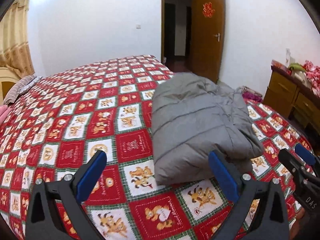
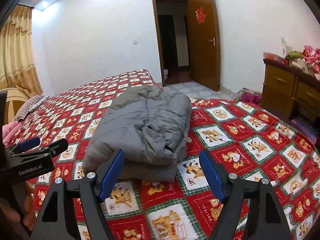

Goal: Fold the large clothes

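Observation:
A grey padded jacket lies folded into a thick bundle on the bed's red, white and green patchwork quilt. My left gripper is open just in front of the bundle's near edge, and its blue pads press on nothing. My right gripper is open too, a little short of the bundle, with nothing held between its blue pads. Each gripper shows at the edge of the other's view: the right one and the left one, with a hand below it.
A striped pillow and pink cloth lie at the bed's left end, by a beige curtain. A wooden dresser with clutter on top stands at the right. Beyond the bed a brown door stands open.

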`<state>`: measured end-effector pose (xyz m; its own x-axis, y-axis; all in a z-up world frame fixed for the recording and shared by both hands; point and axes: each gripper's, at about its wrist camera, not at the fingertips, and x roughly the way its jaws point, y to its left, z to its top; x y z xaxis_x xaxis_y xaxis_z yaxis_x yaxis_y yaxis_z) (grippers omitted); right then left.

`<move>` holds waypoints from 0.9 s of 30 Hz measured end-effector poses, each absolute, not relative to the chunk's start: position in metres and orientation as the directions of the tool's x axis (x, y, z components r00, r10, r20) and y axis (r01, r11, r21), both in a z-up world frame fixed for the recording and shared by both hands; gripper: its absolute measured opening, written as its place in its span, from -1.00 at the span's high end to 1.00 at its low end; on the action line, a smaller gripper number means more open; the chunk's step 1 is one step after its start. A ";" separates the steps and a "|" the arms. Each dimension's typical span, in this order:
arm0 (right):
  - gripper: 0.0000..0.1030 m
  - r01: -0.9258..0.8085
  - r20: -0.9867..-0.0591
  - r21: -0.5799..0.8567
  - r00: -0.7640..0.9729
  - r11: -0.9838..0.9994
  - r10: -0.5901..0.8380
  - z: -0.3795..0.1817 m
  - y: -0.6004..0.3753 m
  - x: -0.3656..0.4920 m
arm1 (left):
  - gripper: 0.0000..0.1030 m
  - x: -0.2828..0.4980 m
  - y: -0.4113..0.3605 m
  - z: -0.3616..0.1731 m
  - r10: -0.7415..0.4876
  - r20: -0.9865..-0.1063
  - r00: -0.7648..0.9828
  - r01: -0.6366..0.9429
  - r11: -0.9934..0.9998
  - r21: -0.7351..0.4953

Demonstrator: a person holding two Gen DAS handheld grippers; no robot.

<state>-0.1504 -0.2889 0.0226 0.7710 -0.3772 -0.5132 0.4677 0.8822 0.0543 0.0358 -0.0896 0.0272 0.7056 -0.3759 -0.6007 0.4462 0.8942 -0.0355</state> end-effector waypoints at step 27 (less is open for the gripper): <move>-0.76 0.453 -0.225 0.034 0.872 0.891 -0.435 0.110 -0.219 -0.204 | -1.00 -0.041 -0.048 0.105 -0.300 -0.335 0.893 0.325 0.946 0.020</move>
<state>-0.2043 -0.2189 0.1104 0.8719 -0.4346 -0.2254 0.4529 0.8909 0.0339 -0.0407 -0.0478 0.1049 0.8932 -0.2997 -0.3352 0.3247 0.9456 0.0199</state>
